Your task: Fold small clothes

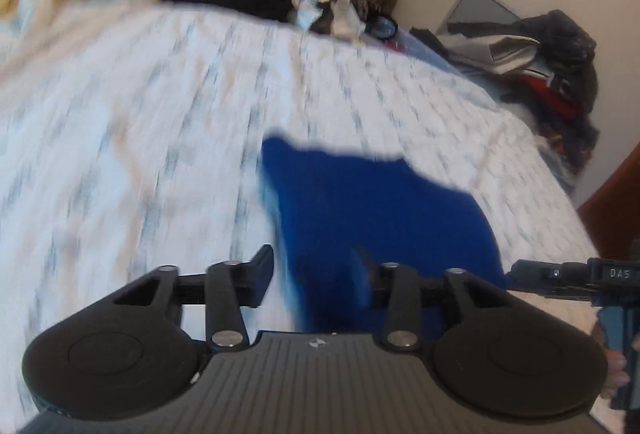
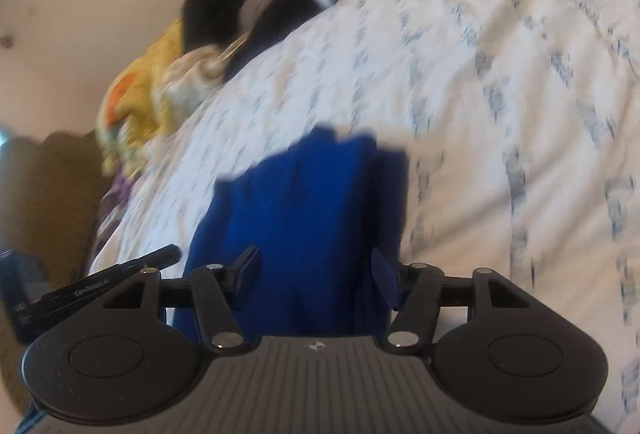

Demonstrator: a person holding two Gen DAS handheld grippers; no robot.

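Lying flat on the bed, the blue garment is seen between the parted, empty jaws of both the left gripper and right gripper; a fold seems underway, so edges must be gripped next.

Left gripper angled downward, jaws parted, neither finger visibly pressing on anything. Right gripper likewise tilted down, jaws standing apart, wider than the left pair, pads not clamped. In the left wrist view, right gripper's black body at the right edge, with part of the hand holding it just visible below. In the right wrist view, left gripper's body at the left edge.
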